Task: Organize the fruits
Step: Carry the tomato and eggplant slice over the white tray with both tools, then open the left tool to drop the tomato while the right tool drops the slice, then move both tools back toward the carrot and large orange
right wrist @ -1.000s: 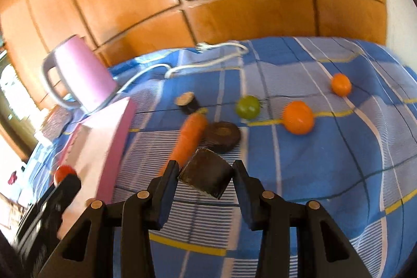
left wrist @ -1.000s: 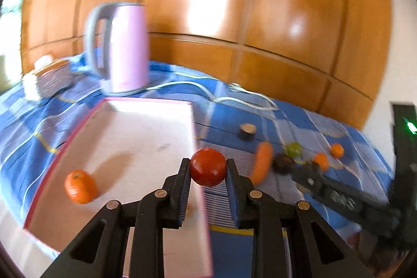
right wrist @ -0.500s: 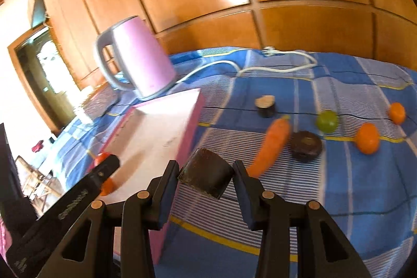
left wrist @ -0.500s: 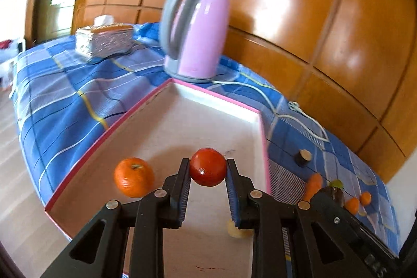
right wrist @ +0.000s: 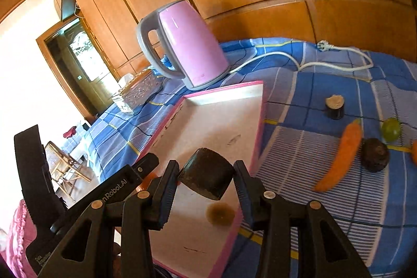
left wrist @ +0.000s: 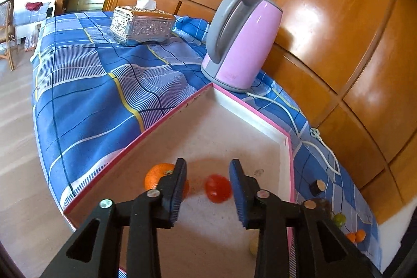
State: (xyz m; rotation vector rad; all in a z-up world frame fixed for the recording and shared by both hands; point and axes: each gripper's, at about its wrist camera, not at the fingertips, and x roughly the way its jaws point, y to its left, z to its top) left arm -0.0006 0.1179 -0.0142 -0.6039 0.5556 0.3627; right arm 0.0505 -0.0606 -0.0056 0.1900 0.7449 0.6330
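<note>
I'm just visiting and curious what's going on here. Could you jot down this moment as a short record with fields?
Left gripper: open, above the tray
Red fruit: blurred, apart from both fingers, in the tray
Orange: in the tray, beside the red fruit
Tray: pink-rimmed, on the blue checked cloth
Right gripper: shut on a dark brown piece, over the tray
Left outside: carrot, green fruit, dark round fruit
Nearby: pink kettle
</note>
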